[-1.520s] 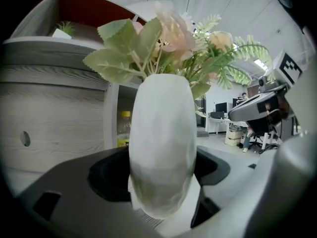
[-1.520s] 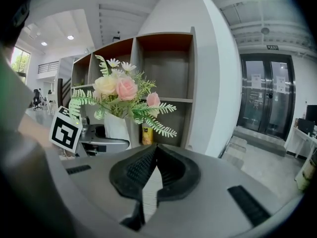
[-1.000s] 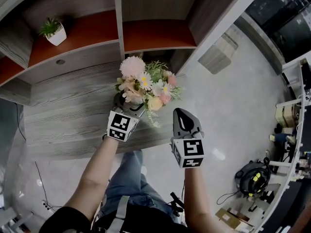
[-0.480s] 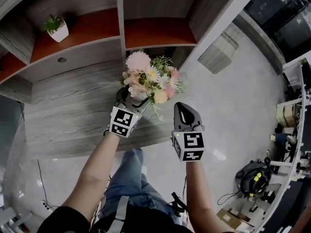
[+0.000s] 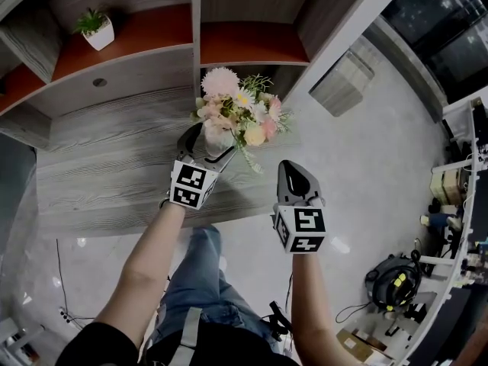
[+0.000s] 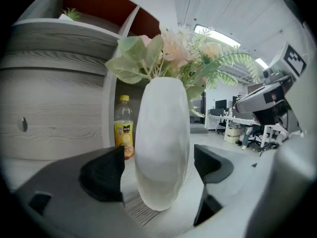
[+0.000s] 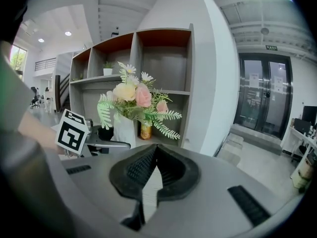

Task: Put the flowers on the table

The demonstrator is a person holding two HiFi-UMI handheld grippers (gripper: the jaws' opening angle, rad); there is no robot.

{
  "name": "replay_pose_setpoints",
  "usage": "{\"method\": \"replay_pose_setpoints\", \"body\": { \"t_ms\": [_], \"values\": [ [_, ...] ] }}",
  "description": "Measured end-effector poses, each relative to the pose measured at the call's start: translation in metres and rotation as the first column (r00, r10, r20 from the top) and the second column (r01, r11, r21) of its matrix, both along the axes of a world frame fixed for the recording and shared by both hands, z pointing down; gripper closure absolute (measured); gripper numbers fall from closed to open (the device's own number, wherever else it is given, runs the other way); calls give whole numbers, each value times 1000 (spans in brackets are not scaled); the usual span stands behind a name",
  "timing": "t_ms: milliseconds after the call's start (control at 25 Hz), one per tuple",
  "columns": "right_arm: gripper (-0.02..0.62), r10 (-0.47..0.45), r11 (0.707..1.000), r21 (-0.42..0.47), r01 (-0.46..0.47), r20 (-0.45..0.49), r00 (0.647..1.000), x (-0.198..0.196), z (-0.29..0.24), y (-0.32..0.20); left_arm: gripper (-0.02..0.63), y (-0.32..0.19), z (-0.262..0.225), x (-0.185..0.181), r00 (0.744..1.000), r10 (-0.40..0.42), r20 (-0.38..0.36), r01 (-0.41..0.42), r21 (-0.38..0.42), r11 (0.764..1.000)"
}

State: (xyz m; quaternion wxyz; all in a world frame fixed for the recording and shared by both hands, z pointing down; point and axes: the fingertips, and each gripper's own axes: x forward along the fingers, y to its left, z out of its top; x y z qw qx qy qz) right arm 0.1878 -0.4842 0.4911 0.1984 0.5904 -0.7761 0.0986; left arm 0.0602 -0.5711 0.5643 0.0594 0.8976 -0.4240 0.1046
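Note:
A white vase (image 6: 163,143) of pink, white and yellow flowers (image 5: 236,113) stands on the grey wooden table (image 5: 114,166), near its right end. My left gripper (image 5: 207,145) reaches around the vase from the front. Its jaws are opening, and a thin gap shows between each pad and the vase wall. In the left gripper view the vase fills the space between the fingers (image 6: 104,172). My right gripper (image 5: 291,175) hangs shut and empty off the table's front right, over the floor. The right gripper view shows the bouquet (image 7: 133,100) ahead and to the left.
A shelf unit with red-brown boards rises behind the table, with a small potted plant (image 5: 97,30) on it. A yellow drink bottle (image 6: 124,128) stands in the cubby behind the vase. The table's front edge (image 5: 152,223) runs just ahead of my arms. Equipment (image 5: 393,280) clutters the floor at the right.
The left gripper has carried the vase forward toward the shelf unit and its jaws have spread off the vase. The right gripper has barely moved.

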Motion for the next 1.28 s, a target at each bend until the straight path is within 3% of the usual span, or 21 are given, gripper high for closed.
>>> {"method": "replay_pose_setpoints", "body": {
  "t_ms": [560,840,1160,1280],
  "values": [
    [580,-51,996,81,42,117,992,-10,-53,35,178,31,-53,-21,998,-64,-3,64,60,996],
    [580,-77,990,128,65,88,993,-9,-78,63,178,59,-90,-29,997,-73,7,72,100,992],
    [580,-80,980,188,65,78,994,-10,-111,87,181,91,-130,-49,994,-106,-38,111,132,985],
    [580,-80,976,210,63,73,994,-13,-120,92,217,100,-144,-56,992,-124,-38,128,143,981]
  ]
}}
